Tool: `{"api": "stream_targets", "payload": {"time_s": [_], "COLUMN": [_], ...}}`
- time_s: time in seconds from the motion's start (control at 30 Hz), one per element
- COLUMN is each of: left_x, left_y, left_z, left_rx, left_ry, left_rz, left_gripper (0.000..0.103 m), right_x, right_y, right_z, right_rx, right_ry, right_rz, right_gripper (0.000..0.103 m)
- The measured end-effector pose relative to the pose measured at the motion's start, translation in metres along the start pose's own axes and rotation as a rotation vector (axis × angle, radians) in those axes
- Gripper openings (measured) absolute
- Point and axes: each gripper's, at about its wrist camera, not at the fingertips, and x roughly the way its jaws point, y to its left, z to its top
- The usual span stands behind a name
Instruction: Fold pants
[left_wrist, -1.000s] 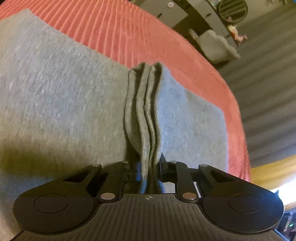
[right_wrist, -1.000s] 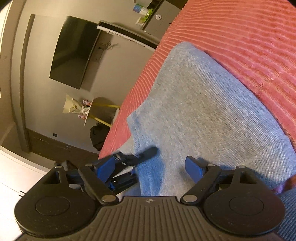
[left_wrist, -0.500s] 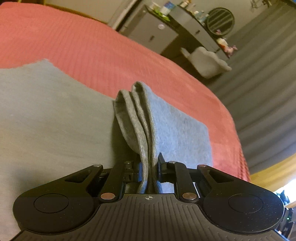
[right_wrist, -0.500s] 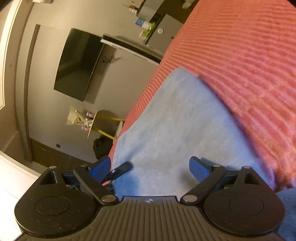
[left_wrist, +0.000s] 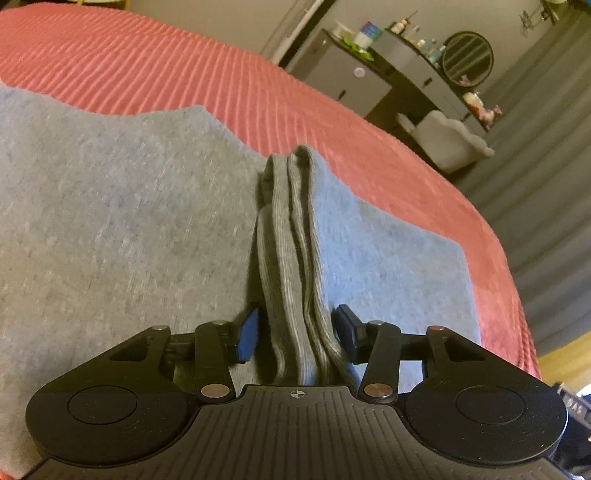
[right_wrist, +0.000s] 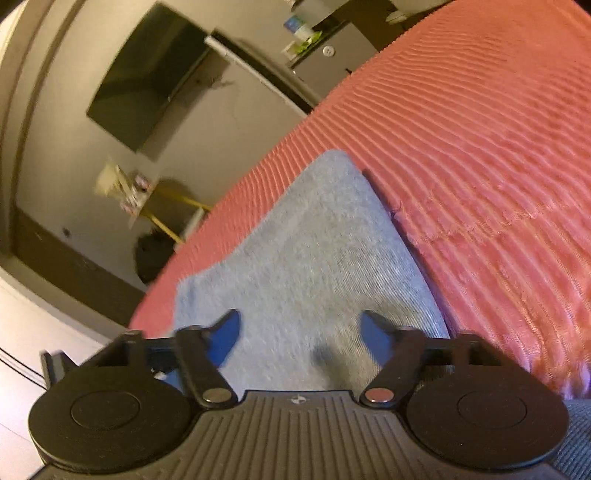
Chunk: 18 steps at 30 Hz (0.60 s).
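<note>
the left gripper (left_wrist: 295, 334) is opening, its pads off the bunched ribbed cuff (left_wrist: 291, 258) of the grey knit pants (left_wrist: 110, 221) standing between them. the right gripper (right_wrist: 299, 334) is closing, empty, over flat grey cloth on the ribbed coral bedspread (right_wrist: 480, 147).

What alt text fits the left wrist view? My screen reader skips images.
The left gripper, jaws opening, has a bunched ribbed edge of grey pants standing between its fingers. The rest of the pants lie flat on a red ribbed bedspread, a dresser behind.

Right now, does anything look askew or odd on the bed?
Yes. A bunched ridge of the grey pants stands up in folds between the left gripper jaws, which are opening, instead of lying flat on the red bedspread. Nothing looks damaged or spilled.
</note>
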Motion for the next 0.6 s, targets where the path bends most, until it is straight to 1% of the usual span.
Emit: {"api": "stream_targets", "payload": {"time_s": [0.03, 0.07, 0.13, 0.2, 0.27, 0.37, 0.43, 0.5, 0.57, 0.6], "left_x": [0.001, 0.002, 0.003, 0.006, 0.007, 0.008, 0.01, 0.012, 0.013, 0.014], "left_y": [-0.002, -0.004, -0.004, -0.002, 0.006, 0.016, 0.022, 0.026, 0.029, 0.03], "left_z": [0.001, 0.002, 0.002, 0.001, -0.002, -0.002, 0.0, 0.0, 0.001, 0.002], "left_rx": [0.013, 0.032, 0.066, 0.096, 0.091, 0.07, 0.055, 0.058, 0.071, 0.073], "left_ry": [-0.009, -0.017, -0.026, -0.037, -0.047, -0.044, -0.041, -0.042, -0.043, -0.042], "left_rz": [0.002, 0.005, -0.002, -0.019, -0.055, -0.103, -0.136, -0.164, -0.196, -0.21], "left_gripper": [0.05, 0.05, 0.05, 0.05, 0.051, 0.053, 0.055, 0.056, 0.065, 0.068], "right_x": [0.003, 0.005, 0.009, 0.016, 0.031, 0.061, 0.086, 0.108, 0.12, 0.122], "right_y": [0.004, 0.006, 0.011, 0.016, 0.029, 0.047, 0.057, 0.063, 0.063, 0.064], "right_z": [0.0, 0.001, 0.003, 0.005, 0.014, 0.032, 0.049, 0.064, 0.072, 0.072], "right_rx": [-0.01, -0.018, -0.03, -0.062, -0.143, -0.276, -0.337, -0.375, -0.373, -0.369], "right_ry": [0.011, 0.018, 0.019, 0.018, 0.004, -0.009, -0.016, -0.024, -0.045, -0.056], "right_rz": [-0.029, -0.055, -0.101, -0.15, -0.211, -0.294, -0.345, -0.377, -0.391, -0.395], "right_gripper": [0.052, 0.05, 0.041, 0.04, 0.04, 0.04, 0.04, 0.04, 0.04, 0.04]}}
